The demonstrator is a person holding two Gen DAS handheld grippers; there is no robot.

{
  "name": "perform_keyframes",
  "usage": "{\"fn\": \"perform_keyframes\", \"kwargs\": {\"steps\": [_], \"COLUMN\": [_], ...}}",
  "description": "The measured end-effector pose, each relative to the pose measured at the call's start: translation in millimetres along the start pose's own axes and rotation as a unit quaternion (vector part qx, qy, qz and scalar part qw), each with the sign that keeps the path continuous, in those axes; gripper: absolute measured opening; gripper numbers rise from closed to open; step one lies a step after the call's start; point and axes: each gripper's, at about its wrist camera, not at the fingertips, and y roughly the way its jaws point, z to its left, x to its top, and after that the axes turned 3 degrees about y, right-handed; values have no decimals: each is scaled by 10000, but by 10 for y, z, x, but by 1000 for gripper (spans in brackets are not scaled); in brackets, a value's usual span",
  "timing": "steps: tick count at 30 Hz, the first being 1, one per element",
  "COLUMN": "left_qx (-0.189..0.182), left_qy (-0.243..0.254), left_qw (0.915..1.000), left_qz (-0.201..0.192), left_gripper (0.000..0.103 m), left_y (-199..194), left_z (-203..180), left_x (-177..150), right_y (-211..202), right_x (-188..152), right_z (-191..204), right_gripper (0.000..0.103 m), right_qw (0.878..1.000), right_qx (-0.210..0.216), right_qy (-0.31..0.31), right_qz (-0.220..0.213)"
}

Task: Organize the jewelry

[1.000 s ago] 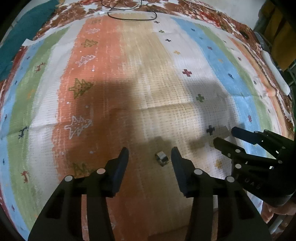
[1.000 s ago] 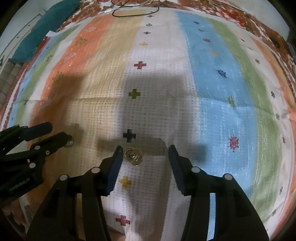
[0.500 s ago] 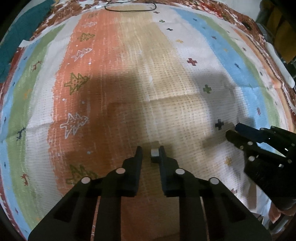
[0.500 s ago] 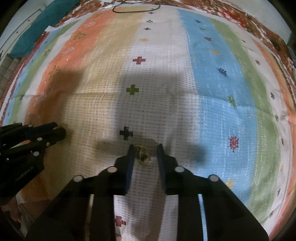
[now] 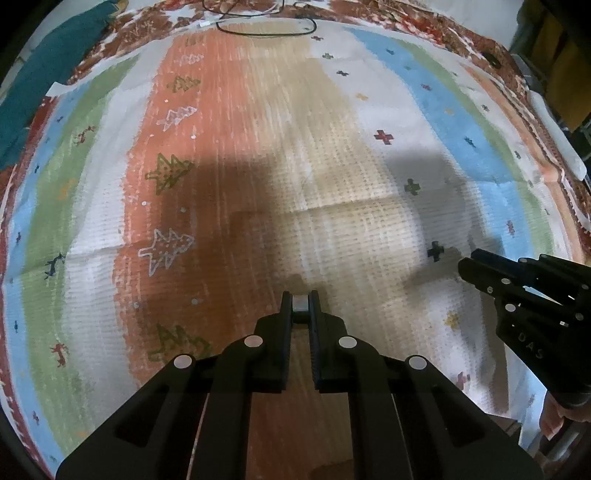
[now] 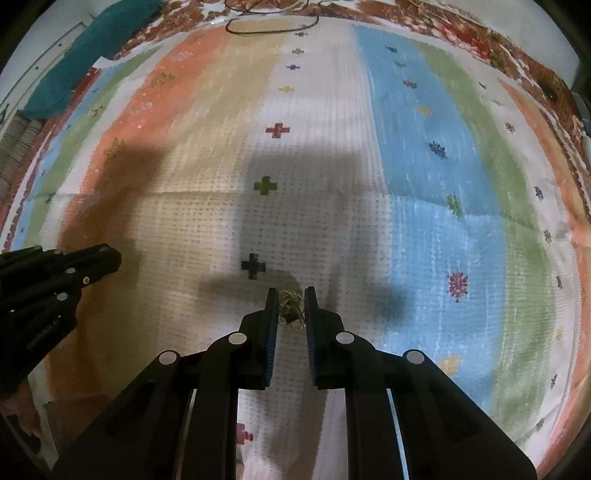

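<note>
A small silver ring (image 5: 300, 304) sits between the tips of my left gripper (image 5: 300, 297), whose jaws are closing and press on it from both sides, low over the orange-and-tan stripes. In the right wrist view a tangled gold wire ornament (image 6: 290, 308) is pinched between the pads of my right gripper (image 6: 290, 293), its jaws also closing, just below a black cross on the white stripe. Each gripper shows in the other's view: the right gripper (image 5: 467, 264) at the right edge, the left gripper (image 6: 110, 256) at the left edge. Both point steeply down at the cloth.
A striped, patterned cloth (image 5: 332, 166) covers the whole surface. A black cable loop (image 5: 266, 27) lies at its far edge and a teal fabric (image 5: 40, 74) at the far left. A white oblong object (image 5: 554, 133) lies along the right edge.
Both grippers closed from wide open: the left onto the silver ring, the right onto the gold ornament. Neither hand shifted much over the cloth.
</note>
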Motion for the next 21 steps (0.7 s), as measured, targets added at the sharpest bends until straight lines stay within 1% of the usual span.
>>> {"fn": "perform_keyframes", "kwargs": {"steps": [7, 11, 19, 21], "left_qx": [-34, -95, 68, 92], "left_qy": [-58, -89, -20, 21], "left_qw": [10000, 9998, 9997, 9994], "left_qz": [-56, -150, -252, -346], "left_gripper": [8, 8, 8, 8], "left_y": [-103, -239, -444, -540], "left_z": [-6, -9, -55, -92], "left_x": [-59, -102, -236, -265], "right_y": [-138, -226, -395, -448], "right_x": [-22, -67, -145, -160], "right_z": [28, 40, 101, 116], "right_gripper": [15, 15, 15, 15], "right_qw": [9999, 9998, 9995, 9993], "right_qx": [46, 74, 131, 156], "right_qy": [-6, -5, 3, 8], "right_qz": [-107, -158, -280, -333]}}
